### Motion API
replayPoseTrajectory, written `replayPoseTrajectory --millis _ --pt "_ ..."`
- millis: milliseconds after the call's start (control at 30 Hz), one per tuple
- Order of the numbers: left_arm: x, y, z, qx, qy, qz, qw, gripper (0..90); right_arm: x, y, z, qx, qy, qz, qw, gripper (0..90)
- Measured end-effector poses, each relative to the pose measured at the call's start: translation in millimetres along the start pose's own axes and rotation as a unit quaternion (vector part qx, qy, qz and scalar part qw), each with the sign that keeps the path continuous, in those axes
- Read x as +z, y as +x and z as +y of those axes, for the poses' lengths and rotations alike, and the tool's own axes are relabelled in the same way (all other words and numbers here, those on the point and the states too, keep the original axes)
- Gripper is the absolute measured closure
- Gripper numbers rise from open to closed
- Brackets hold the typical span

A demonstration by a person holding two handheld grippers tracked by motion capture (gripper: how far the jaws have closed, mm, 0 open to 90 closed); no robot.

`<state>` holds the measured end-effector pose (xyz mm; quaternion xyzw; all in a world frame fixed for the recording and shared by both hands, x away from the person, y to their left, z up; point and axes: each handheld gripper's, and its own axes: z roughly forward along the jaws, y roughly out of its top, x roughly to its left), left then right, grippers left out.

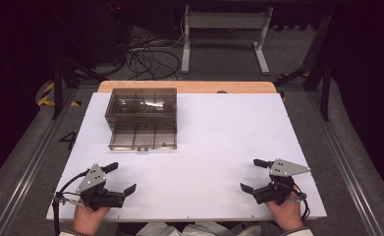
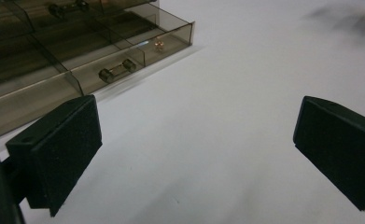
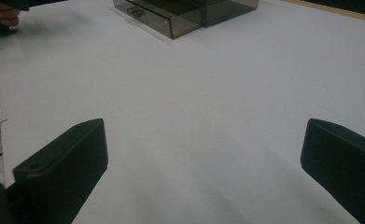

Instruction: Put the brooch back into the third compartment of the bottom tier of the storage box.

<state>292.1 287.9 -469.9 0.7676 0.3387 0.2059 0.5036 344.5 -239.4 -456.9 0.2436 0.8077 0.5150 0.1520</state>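
Drawer box (image 1: 141, 118) well beyond both tongs

The room was pretty dark overall. A white sheet (image 1: 229, 147) covered a wooden table (image 1: 189, 86), with grey carpet floor (image 1: 17, 162) around it. Behind sat a white metal desk frame (image 1: 224, 29), a tangle of cables (image 1: 148, 56) on the floor, and yellow-black hazard tape (image 1: 46, 94) at the left.

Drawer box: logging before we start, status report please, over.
Left gripper and right gripper open, empty, near table edge. Smoky drawer box far left, lower drawer pulled out, small parts inside. White tabletop between, nothing in the way.
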Motion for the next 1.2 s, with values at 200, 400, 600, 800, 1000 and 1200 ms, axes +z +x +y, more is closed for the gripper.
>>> replayPoseTrajectory --millis 200,400,600,800,1000,1200 --pt "-0.6 1.9 1.0 -0.008 -0.009 -0.002 0.9999 2.0 0.1 0.1 0.0 -0.003 0.000 0.001 1.0000 1.5" --pt "-1.8 4.1 1.9 -0.019 -0.014 -0.005 0.9997 2.1 0.3 0.1 0.1 -0.003 0.000 0.000 1.0000 1.5" --pt "-2.5 3.6 2.3 -0.017 -0.015 -0.004 0.9997 2.1 0.8 0.2 0.0 -0.003 0.002 0.001 1.0000 1.5" --pt "-2.8 2.6 2.3 -0.017 -0.017 -0.004 0.9997 2.1 1.0 0.1 0.0 -0.003 0.002 0.001 1.0000 1.5" --pt "-2.8 3.2 2.0 -0.017 -0.016 -0.003 0.9997 2.1 0.6 0.1 0.0 -0.003 0.001 0.001 1.0000 1.5" --pt "-3.2 1.4 2.8 -0.009 -0.014 0.005 0.9998 2.1 0.8 0.2 0.0 -0.003 0.002 0.001 1.0000 1.5"
